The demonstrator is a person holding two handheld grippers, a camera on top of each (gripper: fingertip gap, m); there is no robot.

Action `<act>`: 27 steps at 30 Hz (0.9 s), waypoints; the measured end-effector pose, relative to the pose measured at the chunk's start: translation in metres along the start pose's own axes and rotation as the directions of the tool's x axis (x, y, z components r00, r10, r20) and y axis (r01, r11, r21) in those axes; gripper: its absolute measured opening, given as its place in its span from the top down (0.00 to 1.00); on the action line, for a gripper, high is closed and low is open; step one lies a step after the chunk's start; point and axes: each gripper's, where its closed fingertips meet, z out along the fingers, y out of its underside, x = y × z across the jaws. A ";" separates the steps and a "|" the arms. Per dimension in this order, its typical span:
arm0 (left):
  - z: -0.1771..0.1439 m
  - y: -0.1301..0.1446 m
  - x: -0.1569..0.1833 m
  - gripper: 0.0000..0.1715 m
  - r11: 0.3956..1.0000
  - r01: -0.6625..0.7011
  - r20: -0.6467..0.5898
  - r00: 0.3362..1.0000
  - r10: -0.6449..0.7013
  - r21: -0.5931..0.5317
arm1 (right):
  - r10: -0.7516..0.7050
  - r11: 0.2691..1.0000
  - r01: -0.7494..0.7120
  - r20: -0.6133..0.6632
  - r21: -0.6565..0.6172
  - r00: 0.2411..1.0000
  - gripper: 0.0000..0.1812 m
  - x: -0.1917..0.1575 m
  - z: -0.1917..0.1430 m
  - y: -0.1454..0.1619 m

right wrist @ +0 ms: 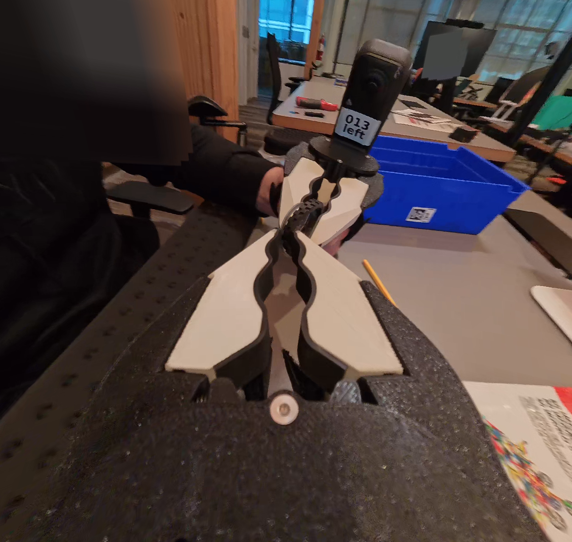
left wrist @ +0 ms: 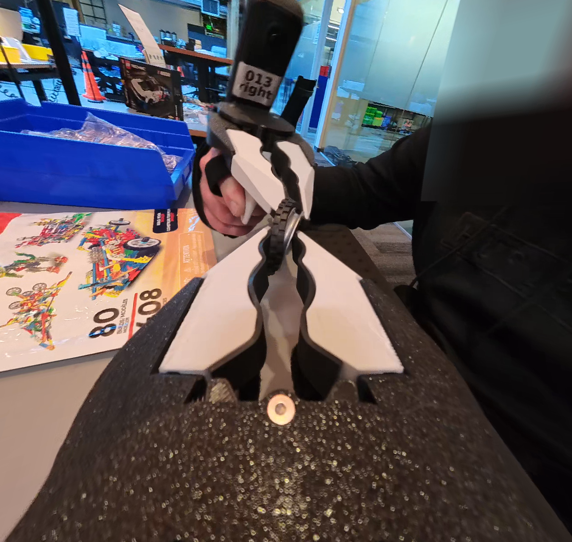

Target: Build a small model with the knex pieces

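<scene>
**Both grippers pinched on one small toy wheel, held above the table**

- L gripper: white fingers w/ black wavy inner pads, drawn nearly together. Tips clamp the lower part of a small wheel – black treaded tyre, silver-grey hub. Seen from the R wrist view, same gripper faces the camera, a person's hand in a dark sleeve behind it.
- R gripper: fingers likewise nearly together, tips gripping the wheel from the opposite side. In the L wrist view it comes down from above, tips on the wheel's upper rim; a hand wraps its handle.
- So: wheel is held between the two grippers tip to tip, off the table surface, near the table's edge on the person's side. Tyre stands roughly edge-on to the L camera, tilted.
- Each gripper carries a black camera on top w/ a small white label.
- Table: grey top. Blue plastic bin at the far side, crumpled clear plastic bags inside. Same bin in R view, a small white sticker on its wall.
- Printed sheet w/ colourful building-toy models lies flat on the table just in front of the bin, close to the L gripper's left. Its corner shows lower right in R view.
- Yellow pencil lies on the table beside the R gripper's right finger, partly hidden by it.
- Person in dark clothing sits at the table edge; black chair armrest beside them.
</scene>
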 end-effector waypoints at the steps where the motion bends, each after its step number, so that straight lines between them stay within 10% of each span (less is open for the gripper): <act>1: 0.000 0.001 -0.002 0.96 1.000 0.012 0.007 1.000 -0.012 -0.004 | -0.023 0.999 0.023 -0.022 -0.022 0.999 0.97 0.002 0.000 0.002; 27: -0.008 0.018 -0.084 0.97 0.994 0.086 0.491 0.870 -0.046 -0.060 | -0.531 0.779 0.264 -0.375 -0.568 0.760 0.99 0.074 -0.012 0.045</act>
